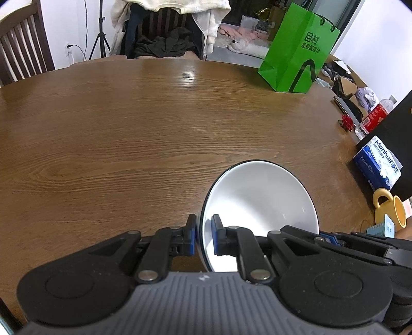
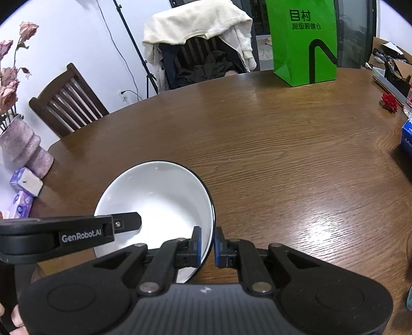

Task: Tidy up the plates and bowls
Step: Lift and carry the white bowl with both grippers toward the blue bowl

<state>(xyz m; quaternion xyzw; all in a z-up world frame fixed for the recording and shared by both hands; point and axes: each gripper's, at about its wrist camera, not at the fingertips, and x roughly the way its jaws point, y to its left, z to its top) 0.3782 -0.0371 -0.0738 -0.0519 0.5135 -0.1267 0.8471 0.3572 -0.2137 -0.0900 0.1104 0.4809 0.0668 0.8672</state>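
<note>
Bag point(image 1: 296, 51), tissues point(image 1: 378, 165) (mug point(image 1: 388, 211) likely) beyond bowl point(image 1: 260, 203).

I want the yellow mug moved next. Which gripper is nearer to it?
Right. The yellow mug lies just beyond the right gripper; the left gripper grips the white bowl's opposite rim, farther away.

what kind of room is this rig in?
Likely a lived-in home dining room. A large wooden dining table with slatted wooden chairs, one draped in a cream coat, plus household clutter: a green shopping bag, a tissue pack and a vase of dried flowers.
</note>
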